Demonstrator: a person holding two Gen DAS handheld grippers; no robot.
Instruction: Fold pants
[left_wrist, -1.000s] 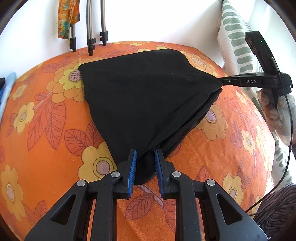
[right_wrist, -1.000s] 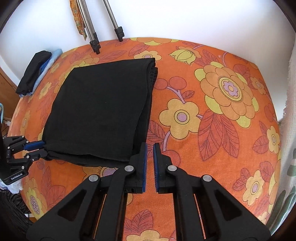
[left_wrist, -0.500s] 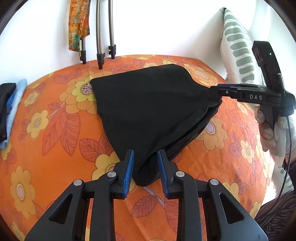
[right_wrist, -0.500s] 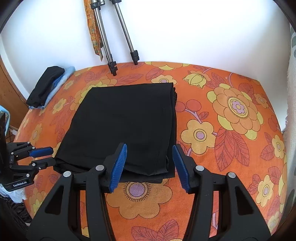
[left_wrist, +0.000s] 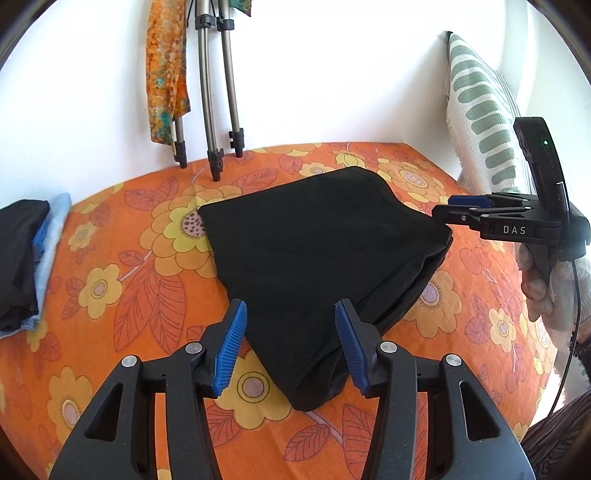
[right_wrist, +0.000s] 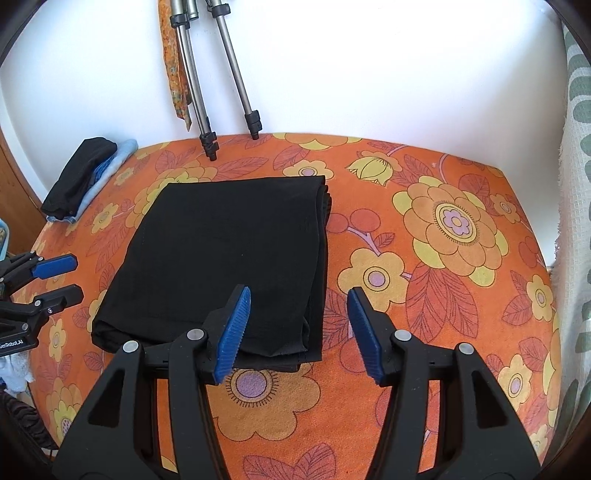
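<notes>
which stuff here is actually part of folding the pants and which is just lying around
Part of the job:
- black pants, folded into a flat rectangle on the bed
- left hand-held gripper, open
- right hand-held gripper, open

Just lying about:
- tripod legs by the wall
- orange patterned cloth hanging by the tripod
- pile of dark and blue clothes
- striped pillow
- floral bedspread underneath

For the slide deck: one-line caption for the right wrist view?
Right gripper open above the near corner of the folded black pants on the floral orange cover.
</notes>
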